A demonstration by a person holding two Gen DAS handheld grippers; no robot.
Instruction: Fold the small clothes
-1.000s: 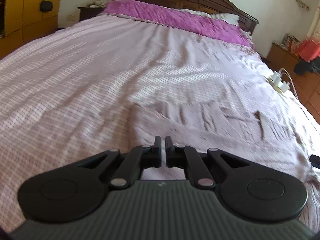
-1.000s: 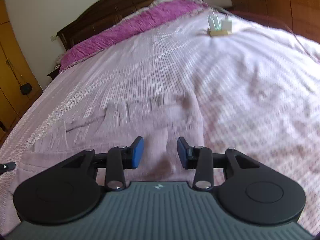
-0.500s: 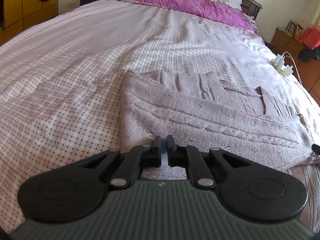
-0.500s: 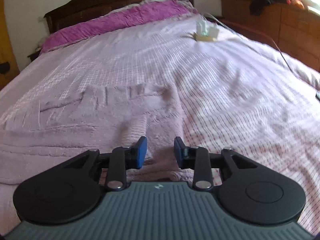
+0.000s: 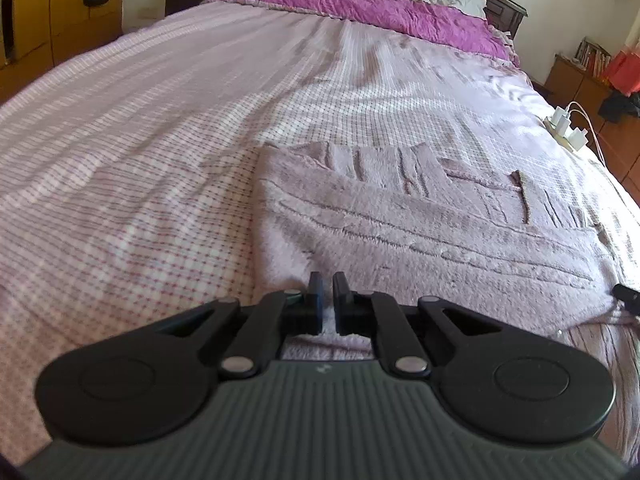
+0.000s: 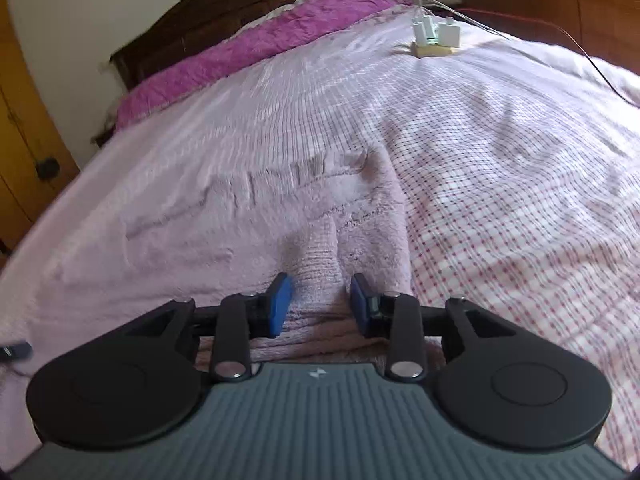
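A lilac knit garment [image 5: 420, 232] [image 6: 240, 232] lies spread across the checked bedsheet [image 5: 140, 160], with ribbed folds along its far edge. My left gripper [image 5: 328, 300] is at the garment's near left corner, jaws shut with a sliver of pale knit between them. My right gripper [image 6: 320, 304] is at the near right side. A thick ridge of the knit rises into the gap and fills it between the blue pads [image 6: 280, 304]; the jaws are opening slightly. A dark tip of the other gripper [image 5: 628, 296] [image 6: 14, 350] shows at each view's edge.
A power strip with white chargers and cables [image 5: 568, 132] [image 6: 434, 40] sits on the bed's right side. A purple cover [image 5: 360, 0] lies by the dark headboard. Yellow wardrobe doors [image 5: 40, 20] stand left; a wooden dresser [image 5: 580, 80] stands right.
The left view has tipped down, so the garment now fills more of it; its jaws stay shut. The right jaws narrowed around a ridge of knit, then widened a little.
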